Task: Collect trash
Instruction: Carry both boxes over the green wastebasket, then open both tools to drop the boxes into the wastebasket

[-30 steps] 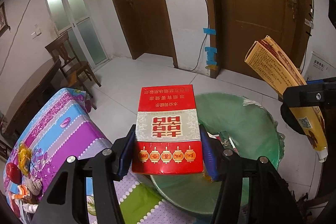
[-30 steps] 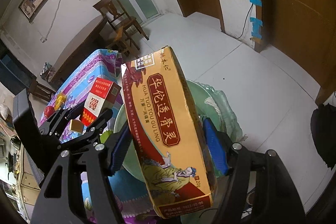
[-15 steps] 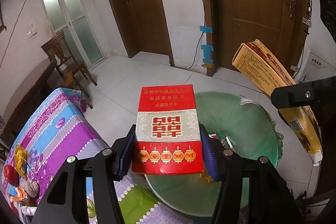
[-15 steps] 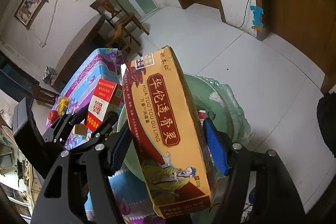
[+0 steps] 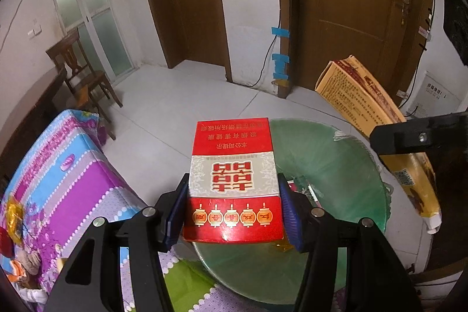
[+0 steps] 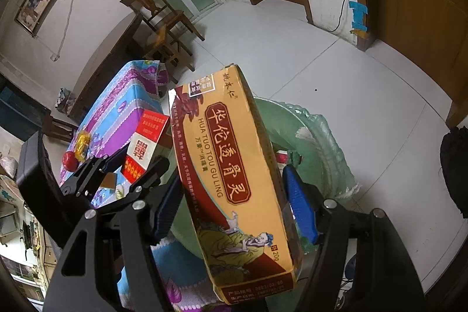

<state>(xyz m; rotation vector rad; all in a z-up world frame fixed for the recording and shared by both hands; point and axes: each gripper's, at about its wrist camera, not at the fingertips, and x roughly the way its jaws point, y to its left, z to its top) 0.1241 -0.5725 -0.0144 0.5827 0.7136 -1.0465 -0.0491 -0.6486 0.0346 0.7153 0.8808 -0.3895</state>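
My left gripper (image 5: 232, 209) is shut on a red and white cigarette carton (image 5: 232, 180), held flat above the near rim of a green-lined trash bin (image 5: 336, 165). My right gripper (image 6: 231, 212) is shut on a long yellow medicine box (image 6: 234, 171), tilted, above the same bin (image 6: 316, 142). In the left wrist view the yellow box (image 5: 359, 95) shows at right over the bin's far rim. In the right wrist view the left gripper (image 6: 128, 174) with the red carton (image 6: 146, 145) shows at left. Some litter lies inside the bin.
A table with a purple, blue and floral cloth (image 5: 58, 174) stands left of the bin, with a red apple (image 6: 70, 160) and a yellow wrapper (image 6: 82, 144) on it. A wooden chair (image 5: 82, 72) stands beyond. Brown doors (image 5: 359, 5) line the far wall.
Both grippers keep their boxes. Both views have risen a little and tilted up, showing more of the room; the yellow box has drifted slightly left over the bin.
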